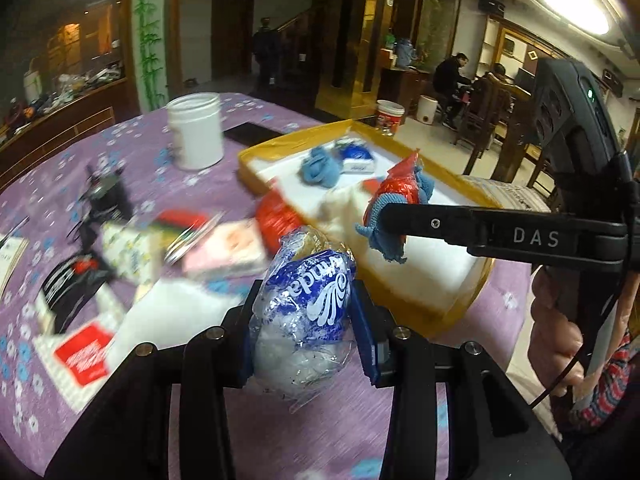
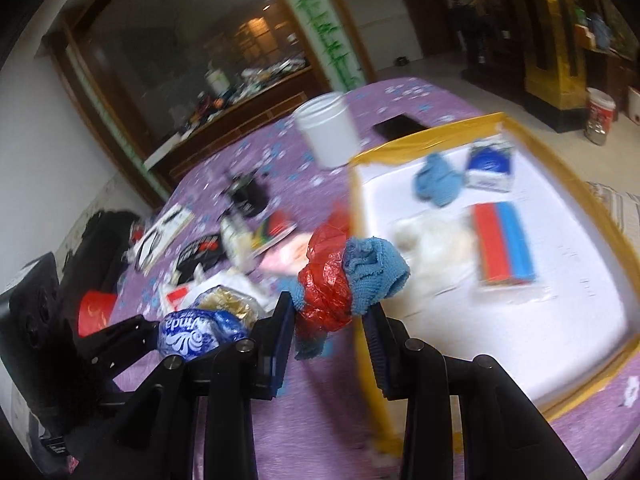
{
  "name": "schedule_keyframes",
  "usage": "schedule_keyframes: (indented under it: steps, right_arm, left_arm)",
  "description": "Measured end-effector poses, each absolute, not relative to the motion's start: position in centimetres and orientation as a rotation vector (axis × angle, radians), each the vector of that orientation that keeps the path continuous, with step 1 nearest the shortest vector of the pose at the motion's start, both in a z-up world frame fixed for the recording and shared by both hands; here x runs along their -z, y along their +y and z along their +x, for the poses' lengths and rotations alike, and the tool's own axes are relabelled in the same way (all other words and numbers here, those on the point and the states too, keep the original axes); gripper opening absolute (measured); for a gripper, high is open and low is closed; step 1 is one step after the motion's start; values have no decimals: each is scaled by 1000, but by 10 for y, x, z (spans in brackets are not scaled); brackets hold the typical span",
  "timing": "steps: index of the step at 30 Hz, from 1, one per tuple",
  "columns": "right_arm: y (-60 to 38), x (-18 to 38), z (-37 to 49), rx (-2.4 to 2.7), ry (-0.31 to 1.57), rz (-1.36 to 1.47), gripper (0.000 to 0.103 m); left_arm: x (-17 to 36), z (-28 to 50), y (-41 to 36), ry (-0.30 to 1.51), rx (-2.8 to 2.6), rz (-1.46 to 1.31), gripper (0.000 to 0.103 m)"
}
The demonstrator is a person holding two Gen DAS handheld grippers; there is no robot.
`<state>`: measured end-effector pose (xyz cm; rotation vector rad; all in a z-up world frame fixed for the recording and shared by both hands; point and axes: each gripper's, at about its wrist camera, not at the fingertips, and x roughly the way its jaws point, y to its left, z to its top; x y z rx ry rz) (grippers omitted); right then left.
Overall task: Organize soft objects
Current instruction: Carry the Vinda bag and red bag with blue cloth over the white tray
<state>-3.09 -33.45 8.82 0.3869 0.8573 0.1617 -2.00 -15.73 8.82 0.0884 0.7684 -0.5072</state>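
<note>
Blue tissue pack (image 1: 306, 308) clamped in left tongs (image 1: 305, 312), red-blue bundle (image 2: 340, 280) in right tongs (image 2: 330, 322)

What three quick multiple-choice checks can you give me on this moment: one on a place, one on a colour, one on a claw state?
1. Where does the white jar stand?
A. inside the tray
B. on the purple cloth beside the tray
C. on the floor

2. What colour is the tray's rim?
A. yellow
B. green
C. black

3. What is the left claw doing?
A. hanging open and empty
B. shut on a blue-and-white tissue pack
C. shut on the jar

Answers:
1 B: the jar sits on the purple cloth, outside the rim.
2 A: yellow tape edges the white tray.
3 B: the tissue pack is squeezed between its pads.
</note>
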Motion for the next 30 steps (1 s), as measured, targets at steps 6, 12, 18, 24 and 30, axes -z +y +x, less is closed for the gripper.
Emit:
schedule_keyframes:
  steps: [6, 12, 18, 24, 30]
  right_arm:
    - [-387, -97, -28, -84, 846, 436, 36]
    - [-437, -101, -11, 5, 872, 442, 36]
    - [-458, -87, 21, 63, 949, 424, 36]
    - [-466, -70, 59, 96, 1031, 364, 36]
    - [-468, -52, 81, 116, 1088, 329, 36]
  left_arm:
    - [-97, 11, -198, 790, 541, 84, 38]
    - [-95, 53, -229, 828, 526, 71, 38]
    - [-75, 101, -243, 914, 488, 32, 38]
    - [-60, 125, -242, 957, 447, 6, 38]
    - [-53, 127, -243, 963, 443, 13, 38]
